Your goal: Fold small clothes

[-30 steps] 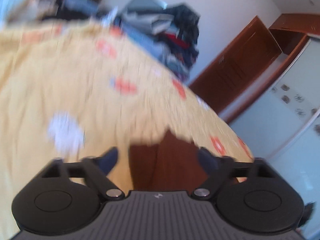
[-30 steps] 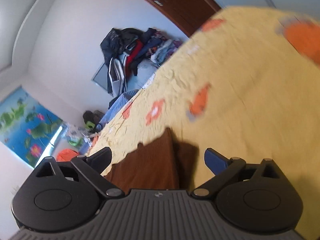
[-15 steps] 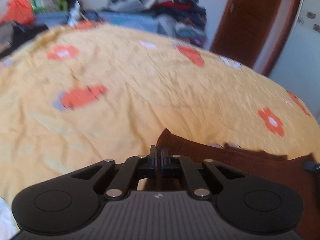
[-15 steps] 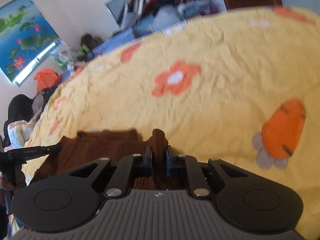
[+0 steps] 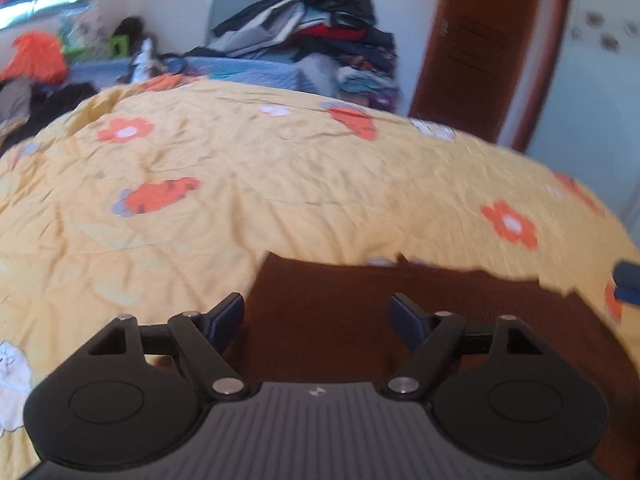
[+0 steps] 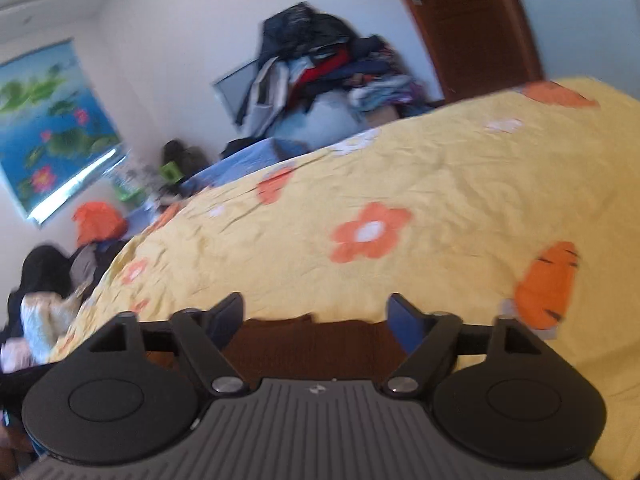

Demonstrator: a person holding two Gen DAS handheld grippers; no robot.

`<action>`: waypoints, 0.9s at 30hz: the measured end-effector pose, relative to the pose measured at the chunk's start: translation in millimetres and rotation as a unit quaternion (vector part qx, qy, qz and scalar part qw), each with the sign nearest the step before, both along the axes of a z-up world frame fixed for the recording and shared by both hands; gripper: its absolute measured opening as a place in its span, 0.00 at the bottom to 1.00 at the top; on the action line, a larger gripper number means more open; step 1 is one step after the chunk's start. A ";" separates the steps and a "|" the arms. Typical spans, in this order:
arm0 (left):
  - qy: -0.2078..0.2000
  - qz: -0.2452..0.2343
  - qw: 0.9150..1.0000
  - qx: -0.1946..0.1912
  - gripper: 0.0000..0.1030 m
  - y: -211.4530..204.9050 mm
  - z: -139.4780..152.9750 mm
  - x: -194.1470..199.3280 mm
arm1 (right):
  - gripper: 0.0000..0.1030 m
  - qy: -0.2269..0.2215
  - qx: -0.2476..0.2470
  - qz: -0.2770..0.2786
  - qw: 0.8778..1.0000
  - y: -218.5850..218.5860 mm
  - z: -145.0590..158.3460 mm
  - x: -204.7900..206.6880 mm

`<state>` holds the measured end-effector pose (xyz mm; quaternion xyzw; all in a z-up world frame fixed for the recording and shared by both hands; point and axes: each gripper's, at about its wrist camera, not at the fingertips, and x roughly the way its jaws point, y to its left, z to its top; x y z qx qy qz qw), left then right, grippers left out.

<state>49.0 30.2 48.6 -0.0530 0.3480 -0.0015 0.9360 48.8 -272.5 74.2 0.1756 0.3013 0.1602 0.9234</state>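
Observation:
A small dark brown knit garment (image 5: 360, 312) lies flat on the yellow flowered bedspread (image 5: 240, 184). My left gripper (image 5: 316, 312) is open and empty, just above the garment's near left part. In the right wrist view only the garment's far edge (image 6: 312, 340) shows between the fingers. My right gripper (image 6: 316, 312) is open and empty above that edge. The right gripper's blue fingertip (image 5: 628, 280) shows at the right edge of the left wrist view, beside the garment's right corner.
A tall pile of clothes (image 5: 312, 36) stands against the far wall beyond the bed. A brown door (image 5: 480, 40) is at the back right. Bags and clutter (image 6: 96, 220) lie off the bed's left side, under a blue flower poster (image 6: 48, 120).
Half a second ago both grippers were shut on the brown garment. Both have now opened and let it go, and it lies flat on the bed.

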 end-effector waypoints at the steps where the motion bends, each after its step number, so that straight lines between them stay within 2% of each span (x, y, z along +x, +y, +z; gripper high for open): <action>1: 0.009 -0.008 1.000 0.022 0.77 -10.0 -7.1 2.9 | 0.90 0.003 -0.018 0.014 1.000 13.2 -2.1 -0.5; 3: 0.029 -0.013 0.998 0.056 0.77 -19.8 -24.5 7.5 | 0.88 0.016 -0.062 0.035 0.997 34.1 -16.4 3.1; 5: -0.011 -0.031 0.995 0.095 0.81 -23.2 -36.9 -3.1 | 0.88 0.055 -0.099 0.020 0.993 37.8 -39.4 11.4; 6: -0.013 -0.033 0.996 0.087 0.81 -19.8 -37.3 -6.0 | 0.87 0.049 -0.108 0.017 0.993 32.3 -51.1 10.9; 7: -0.010 -0.032 0.996 0.080 0.81 -16.5 -37.0 -5.9 | 0.87 0.019 -0.112 0.023 0.993 25.3 -54.8 3.4; 9: -0.007 -0.031 0.997 0.069 0.84 -12.3 -37.4 -4.5 | 0.85 0.022 -0.063 0.005 0.998 2.7 -52.9 -2.4; 12: -0.005 -0.026 0.997 0.067 0.87 -12.8 -38.2 -3.1 | 0.76 0.025 0.001 -0.017 1.000 -23.2 -53.0 -6.9; 14: -0.006 -0.024 0.997 0.067 0.87 -13.6 -38.3 -3.7 | 0.75 0.043 0.002 -0.038 0.998 -23.6 -43.1 -10.5; 15: -0.006 -0.023 0.998 0.066 0.87 -13.6 -38.4 -3.8 | 0.79 0.042 -0.004 -0.045 0.998 -18.7 -38.0 -13.7; 16: -0.006 -0.023 0.998 0.066 0.87 -13.7 -38.4 -3.8 | 0.82 0.029 -0.013 -0.041 0.999 -11.7 -31.8 -19.1; 17: -0.006 -0.022 0.997 0.067 0.87 -14.3 -38.4 -3.9 | 0.94 0.014 -0.027 -0.026 0.999 -3.4 -27.0 -23.8; 18: -0.006 -0.022 0.997 0.068 0.87 -14.6 -38.5 -4.1 | 0.99 0.001 -0.053 -0.007 0.999 6.9 -25.8 -25.9; 19: -0.006 -0.022 0.997 0.068 0.87 -14.7 -38.6 -4.3 | 1.00 -0.004 -0.089 0.008 0.996 17.1 -28.8 -27.0; 21: -0.007 -0.022 0.997 0.067 0.87 -14.8 -38.8 -4.6 | 1.00 0.028 -0.174 0.026 0.984 32.1 -55.9 -20.4; 22: -0.006 -0.022 0.998 0.067 0.87 -14.7 -38.9 -4.6 | 1.00 0.009 -0.203 0.033 0.979 37.8 -60.2 -24.7; 25: -0.007 -0.020 0.998 0.065 0.87 -14.5 -39.3 -5.2 | 1.00 0.016 -0.222 0.035 0.974 44.0 -60.9 -23.9; 27: -0.006 -0.020 0.998 0.063 0.87 -13.9 -38.8 -5.2 | 1.00 0.018 -0.211 0.036 0.977 39.7 -58.5 -23.6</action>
